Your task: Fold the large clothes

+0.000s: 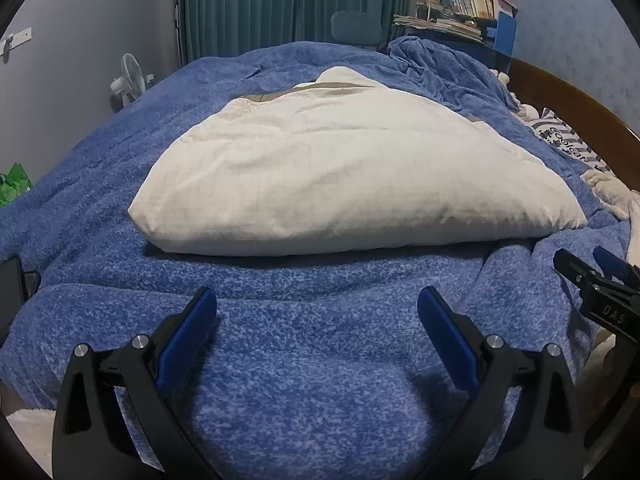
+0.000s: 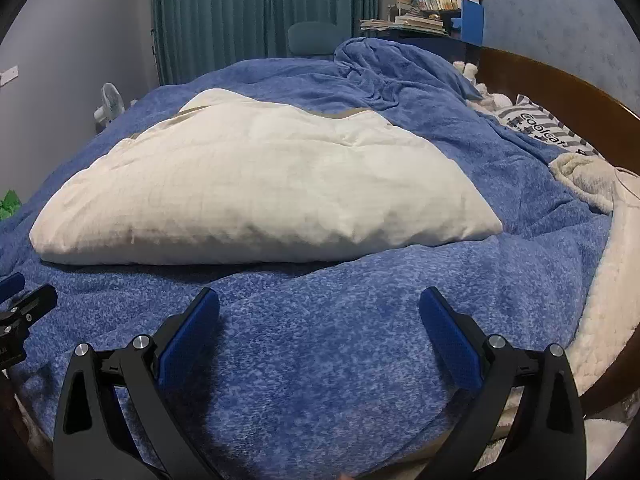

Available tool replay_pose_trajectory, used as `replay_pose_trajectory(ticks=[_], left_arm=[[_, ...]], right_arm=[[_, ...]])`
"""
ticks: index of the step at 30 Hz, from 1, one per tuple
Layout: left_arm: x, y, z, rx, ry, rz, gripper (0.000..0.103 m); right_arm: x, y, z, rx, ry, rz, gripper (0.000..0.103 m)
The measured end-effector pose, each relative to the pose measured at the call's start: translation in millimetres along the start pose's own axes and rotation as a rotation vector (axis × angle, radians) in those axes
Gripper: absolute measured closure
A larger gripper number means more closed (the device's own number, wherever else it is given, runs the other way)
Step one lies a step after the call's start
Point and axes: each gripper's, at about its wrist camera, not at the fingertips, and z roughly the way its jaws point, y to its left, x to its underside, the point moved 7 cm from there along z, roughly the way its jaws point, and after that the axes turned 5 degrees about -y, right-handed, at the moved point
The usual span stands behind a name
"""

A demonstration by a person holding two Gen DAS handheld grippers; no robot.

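Cream quilted cloth, padded, looks like a large garment or comforter (image 1: 352,176), is lying mid-bed on the blue fleece blanket (image 1: 304,360). It's already doubled over at least once: the near edge is showing as a fat rounded fold, and a tan lining strip is peeking out along the far edge. Can't tell sleeves or collar from here.

Left tongs (image 1: 316,312) are hovering over bare blanket, just short of the near fold, jaws spread wide, holding nothing. Right tongs (image 2: 318,312) are doing the same: wide open, empty, not touching the cloth. Right unit is also showing at the edge of the left view, so the two are sitting side by side.

Step, my read: between folds. One fold is done and both tools are lining up for the next grab. Could also be the end of the job; can't rule that out.

Next move, if another fold is wanted:
- left goes for the near-left corner, right for the near-right corner
- jaws need to bite through all layers, and the bundle is thick, so a shallow pinch is likely slipping
- lift both together, carry over, lay down flat

Clutter: bunched blue blanket (image 2: 400,72) far right, striped pillow (image 2: 540,128) by the wooden headboard (image 2: 568,84). Well apart from the work.
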Motion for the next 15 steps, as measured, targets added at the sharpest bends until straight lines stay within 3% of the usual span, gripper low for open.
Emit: replay_pose_trajectory(ticks=[15], left_arm=[[2.8, -8.3, -3.1, -0.013, -0.01, 0.017, 0.007]], right_arm=[[-1.0, -2.5, 1.2, 0.001, 0.003, 0.008, 0.007]])
